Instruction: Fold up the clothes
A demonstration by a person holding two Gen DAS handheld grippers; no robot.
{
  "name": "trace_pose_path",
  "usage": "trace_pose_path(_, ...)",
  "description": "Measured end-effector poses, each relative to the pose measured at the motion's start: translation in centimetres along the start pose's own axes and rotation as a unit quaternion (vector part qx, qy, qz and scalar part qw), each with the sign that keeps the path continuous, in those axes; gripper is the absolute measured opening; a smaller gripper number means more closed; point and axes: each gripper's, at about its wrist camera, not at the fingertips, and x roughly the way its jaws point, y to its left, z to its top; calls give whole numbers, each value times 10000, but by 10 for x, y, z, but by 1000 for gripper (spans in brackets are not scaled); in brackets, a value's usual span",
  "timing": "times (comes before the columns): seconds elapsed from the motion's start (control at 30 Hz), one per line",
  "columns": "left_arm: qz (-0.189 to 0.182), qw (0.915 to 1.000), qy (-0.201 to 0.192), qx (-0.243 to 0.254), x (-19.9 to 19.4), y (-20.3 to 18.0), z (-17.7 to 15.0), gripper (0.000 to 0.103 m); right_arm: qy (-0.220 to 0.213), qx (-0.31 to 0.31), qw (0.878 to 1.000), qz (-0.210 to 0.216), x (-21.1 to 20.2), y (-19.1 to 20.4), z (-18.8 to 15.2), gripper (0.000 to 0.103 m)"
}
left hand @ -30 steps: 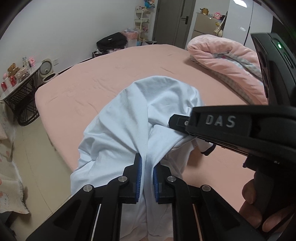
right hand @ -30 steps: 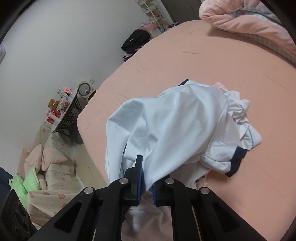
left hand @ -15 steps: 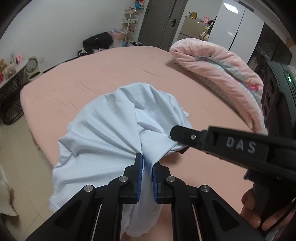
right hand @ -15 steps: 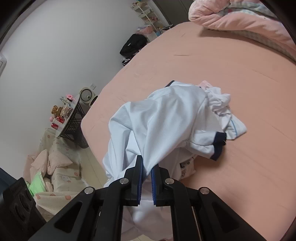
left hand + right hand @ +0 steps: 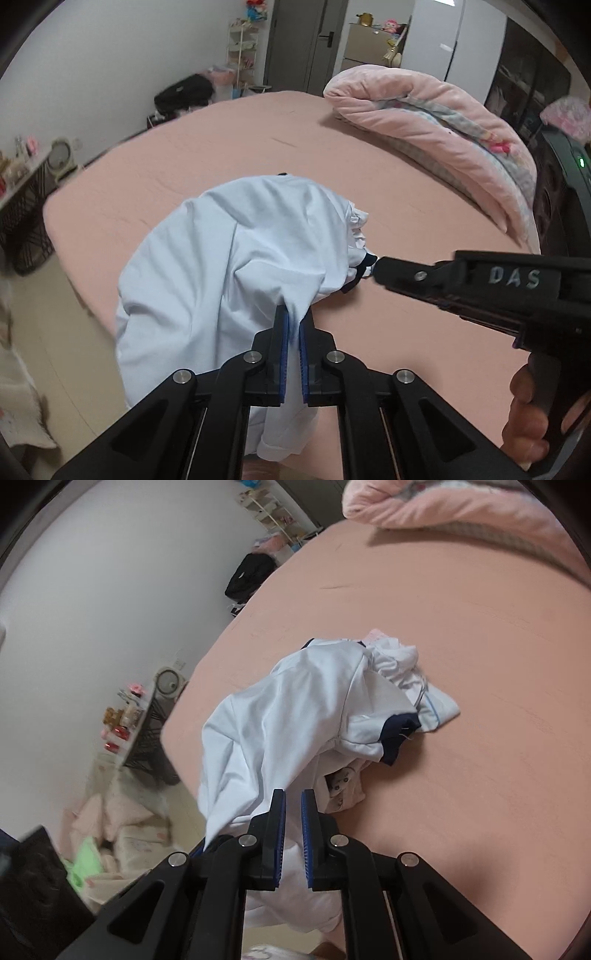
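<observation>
A white shirt (image 5: 236, 258) with navy cuffs lies bunched near the front-left corner of the pink bed (image 5: 229, 147), partly hanging over the edge. My left gripper (image 5: 293, 325) is shut on a fold of it. In the left wrist view the right gripper (image 5: 378, 266) reaches in from the right, its tip at a navy cuff. In the right wrist view the right gripper (image 5: 291, 805) is shut on white cloth of the same shirt (image 5: 295, 709), whose navy cuff (image 5: 399, 734) rests on the bed (image 5: 480, 664).
Other small garments lie under and beside the shirt: a white piece with a blue line (image 5: 436, 709) and a patterned one (image 5: 343, 779). A folded pink quilt (image 5: 436, 122) occupies the bed's far right. A black rack (image 5: 147, 738) stands on the floor to the left.
Both grippers kept their hold. The right gripper drew off to the right of the left one, and the shirt stretched out, uncovering the navy cuff and the garments beneath.
</observation>
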Motion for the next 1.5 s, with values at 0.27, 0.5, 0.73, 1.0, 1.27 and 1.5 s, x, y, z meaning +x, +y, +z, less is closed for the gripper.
trace_pose_path(0.27, 222, 9994, 61, -253, -9, 14, 7, 59, -1, 147, 9999, -18, -8, -2, 4, 56)
trace_pose_path(0.5, 271, 9995, -26, -188, -29, 15, 18, 86, 31, 112, 9999, -65, -10, 5, 4, 59)
trace_pose_path(0.73, -356, 9985, 10, -420, -48, 31, 40, 86, -53, -6, 9999, -160, -23, 18, 13, 60)
trace_pose_path(1.0, -920, 9947, 215, -402, -52, 47, 58, 86, -39, -143, 9995, -282, -26, 35, 18, 60)
trace_pose_path(1.27, -655, 9972, 276, -235, -28, 58, 68, 86, -42, -274, 9984, -496, -16, 40, 18, 60)
trace_pose_path(1.5, -612, 9948, 439, -688, 0, 90, 66, 86, 38, -227, 9984, -511, 1, 37, 21, 60)
